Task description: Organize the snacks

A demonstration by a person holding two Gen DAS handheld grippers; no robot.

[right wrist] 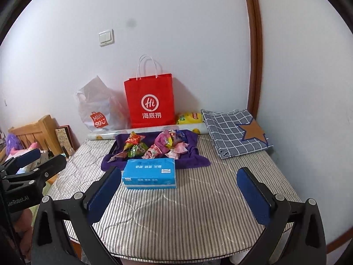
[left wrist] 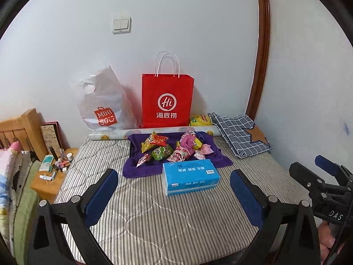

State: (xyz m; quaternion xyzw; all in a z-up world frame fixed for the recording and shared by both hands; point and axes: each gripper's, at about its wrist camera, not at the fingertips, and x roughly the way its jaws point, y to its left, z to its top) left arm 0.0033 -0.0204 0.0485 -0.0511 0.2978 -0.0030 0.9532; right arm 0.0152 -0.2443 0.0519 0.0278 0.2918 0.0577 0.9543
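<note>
A pile of small snack packets (left wrist: 174, 149) (right wrist: 157, 145), red, green, pink and yellow, lies on a purple cloth (left wrist: 136, 170) (right wrist: 198, 160) over a dark tray in the middle of the striped bed. A blue tissue pack (left wrist: 189, 176) (right wrist: 150, 173) lies just in front of it. My left gripper (left wrist: 174, 190) is open and empty, held above the bed short of the tissue pack. My right gripper (right wrist: 178, 190) is open and empty at a similar distance. Each gripper shows at the edge of the other's view (left wrist: 324, 176) (right wrist: 33, 163).
A red paper bag (left wrist: 167, 100) (right wrist: 150, 101) and a white MINISO plastic bag (left wrist: 103, 106) (right wrist: 99, 110) lean on the back wall. A rolled sheet (left wrist: 152, 131), a yellow packet (left wrist: 199, 120) and a folded checked cloth (left wrist: 240, 135) (right wrist: 233, 130) lie behind. A cluttered nightstand (left wrist: 53, 172) stands left.
</note>
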